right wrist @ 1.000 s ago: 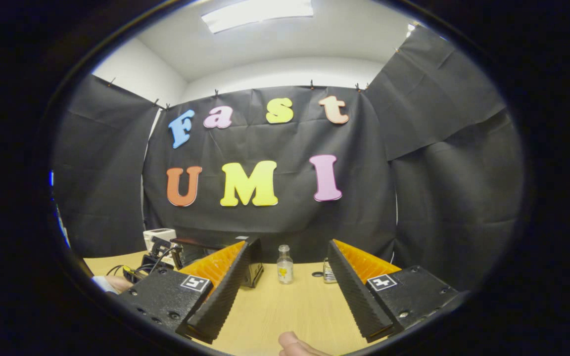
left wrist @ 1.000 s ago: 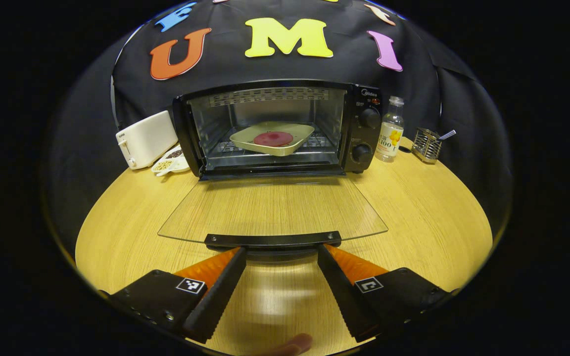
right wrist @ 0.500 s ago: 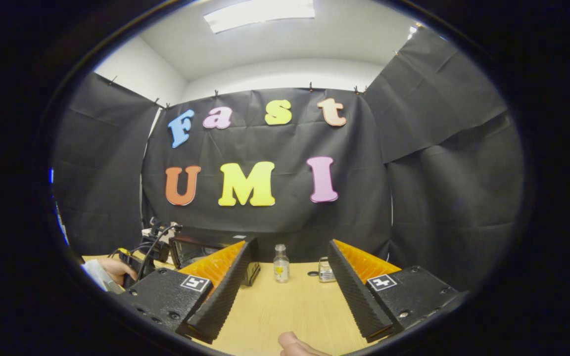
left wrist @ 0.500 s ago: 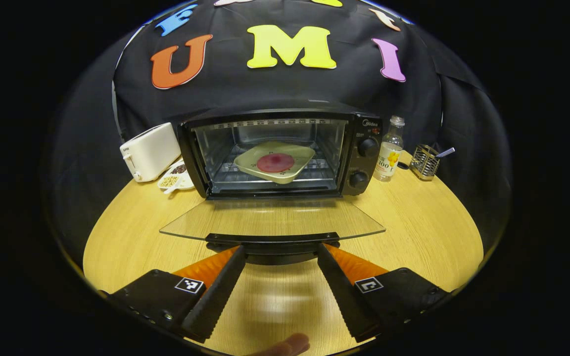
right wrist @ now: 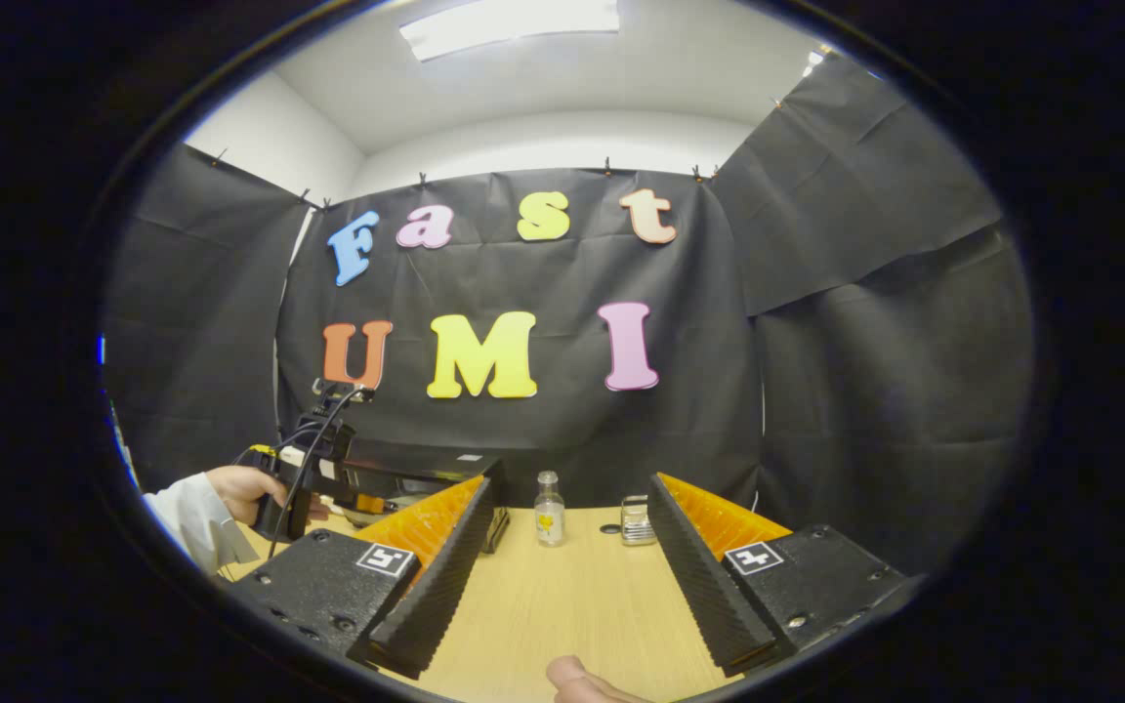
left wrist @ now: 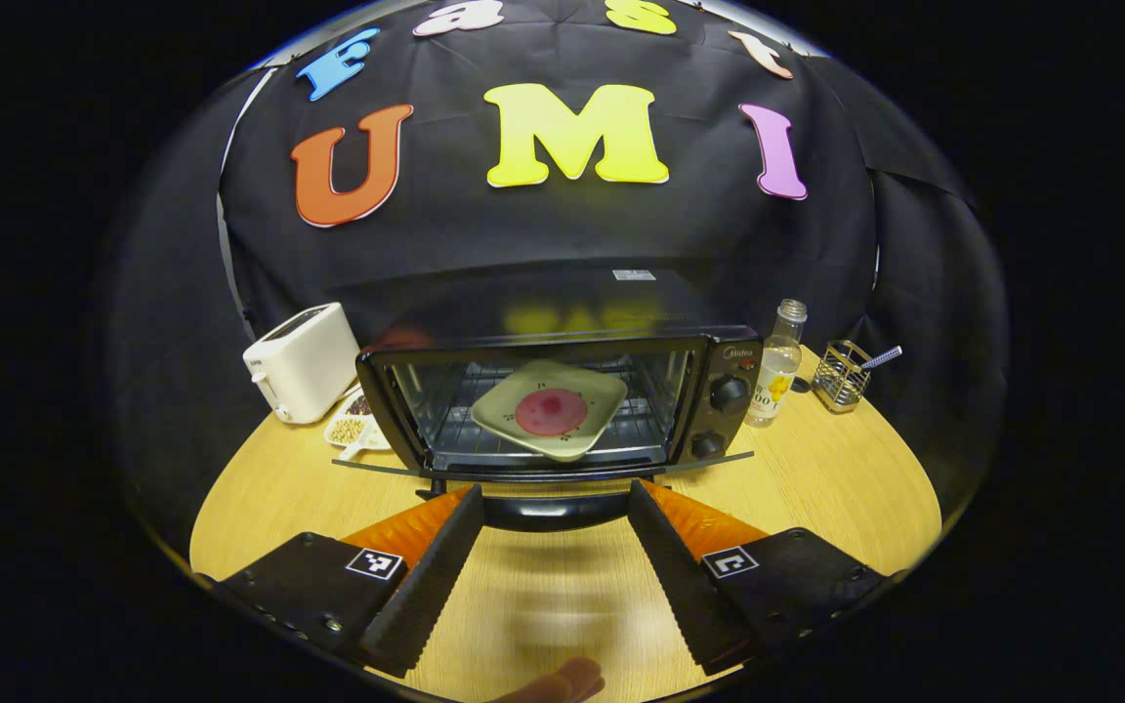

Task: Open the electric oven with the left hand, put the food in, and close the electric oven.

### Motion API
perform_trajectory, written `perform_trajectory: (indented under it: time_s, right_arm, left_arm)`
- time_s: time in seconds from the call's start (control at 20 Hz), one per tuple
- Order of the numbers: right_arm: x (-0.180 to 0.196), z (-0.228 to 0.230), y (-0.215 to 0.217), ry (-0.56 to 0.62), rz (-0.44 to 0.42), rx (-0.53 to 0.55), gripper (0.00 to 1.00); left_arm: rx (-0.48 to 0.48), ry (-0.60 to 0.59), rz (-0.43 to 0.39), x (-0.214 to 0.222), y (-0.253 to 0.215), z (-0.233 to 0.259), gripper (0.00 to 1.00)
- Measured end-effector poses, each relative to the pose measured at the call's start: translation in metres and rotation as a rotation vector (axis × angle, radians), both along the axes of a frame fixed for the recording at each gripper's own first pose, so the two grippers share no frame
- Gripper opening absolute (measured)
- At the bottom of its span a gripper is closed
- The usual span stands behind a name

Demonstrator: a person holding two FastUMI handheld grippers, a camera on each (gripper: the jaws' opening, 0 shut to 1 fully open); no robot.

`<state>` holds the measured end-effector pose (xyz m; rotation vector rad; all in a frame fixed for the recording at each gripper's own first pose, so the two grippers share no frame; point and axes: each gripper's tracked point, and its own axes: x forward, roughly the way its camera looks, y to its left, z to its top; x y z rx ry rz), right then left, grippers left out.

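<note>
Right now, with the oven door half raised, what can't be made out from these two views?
- Left gripper view: whether the left gripper presses the door handle; the fingers stand wide at its ends and contact is hidden.
- Left gripper view: what the red food on the plate is; too small.
- Right gripper view: the oven, mostly hidden behind the right gripper's finger and the person's hand.
</note>
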<state>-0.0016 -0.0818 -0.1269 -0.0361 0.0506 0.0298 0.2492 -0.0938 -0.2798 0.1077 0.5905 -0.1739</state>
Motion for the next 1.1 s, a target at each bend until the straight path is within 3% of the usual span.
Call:
perform_trajectory:
  time_s: [0.1, 0.25, 0.35, 0.5, 0.7, 0.95, 1.1]
  right_arm:
    - [-0.005, -0.005, 0.002, 0.028, 0.004, -0.005, 0.96]
    - [-0.010, -0.003, 0.001, 0.032, 0.002, -0.008, 1.00]
    - [-0.014, -0.003, 0.000, 0.031, -0.004, -0.015, 0.96]
    - [-0.019, 0.000, 0.003, 0.032, -0.005, -0.018, 1.00]
    - [-0.026, 0.007, 0.009, 0.032, -0.012, -0.009, 0.96]
    - [-0.033, 0.027, 0.021, 0.022, -0.013, 0.017, 1.00]
    - [-0.036, 0.044, 0.027, 0.004, -0.022, 0.033, 1.00]
  left_arm:
    - [0.003, 0.031, 0.013, 0.005, -0.002, 0.000, 0.95]
    - [0.027, 0.003, 0.029, 0.009, 0.001, 0.014, 0.95]
    - [-0.025, -0.011, 0.020, 0.000, -0.007, 0.022, 0.95]
    - [-0.071, -0.045, 0.028, -0.020, -0.002, 0.042, 0.95]
    - [-0.068, -0.156, 0.045, -0.057, 0.015, 0.079, 0.95]
    - [-0.090, -0.266, 0.112, -0.121, 0.048, 0.135, 0.95]
    - [-0.111, -0.353, 0.106, -0.161, 0.057, 0.172, 0.95]
